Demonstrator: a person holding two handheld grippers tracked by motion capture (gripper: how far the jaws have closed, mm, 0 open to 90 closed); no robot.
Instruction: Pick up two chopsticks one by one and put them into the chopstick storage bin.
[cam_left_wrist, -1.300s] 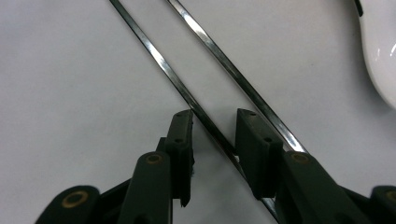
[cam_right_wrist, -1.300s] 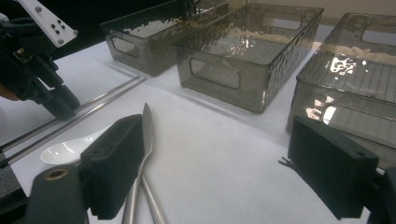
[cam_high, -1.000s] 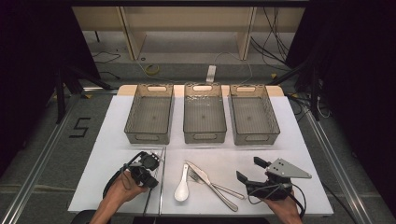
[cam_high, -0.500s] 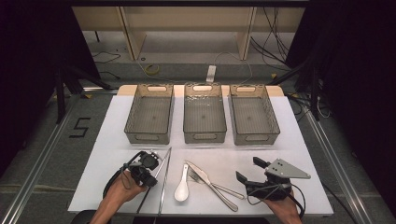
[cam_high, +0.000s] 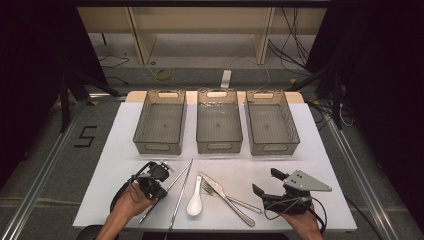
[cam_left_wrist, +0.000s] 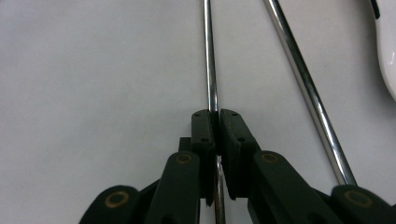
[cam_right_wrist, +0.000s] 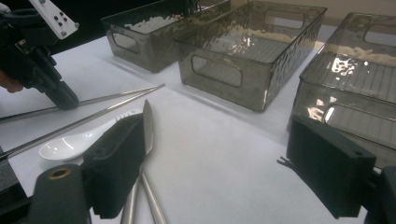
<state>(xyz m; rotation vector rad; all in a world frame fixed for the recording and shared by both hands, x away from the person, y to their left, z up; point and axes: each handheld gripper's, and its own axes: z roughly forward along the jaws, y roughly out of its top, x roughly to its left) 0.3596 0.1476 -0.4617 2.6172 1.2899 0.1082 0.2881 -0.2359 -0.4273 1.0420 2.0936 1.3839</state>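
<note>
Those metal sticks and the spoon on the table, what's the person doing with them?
A person holds a gripper in each hand. The left gripper has its fingers shut on one chopstick that lies on the table; the other chopstick lies beside it. The right gripper is open near the knife and fork. A white spoon lies between. Three bins stand empty behind.

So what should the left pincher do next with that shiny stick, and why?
Probably lift it gently. The left gripper is already shut on one metal chopstick, which still lies on the white table beside its twin. The three bins stand ahead.
</note>
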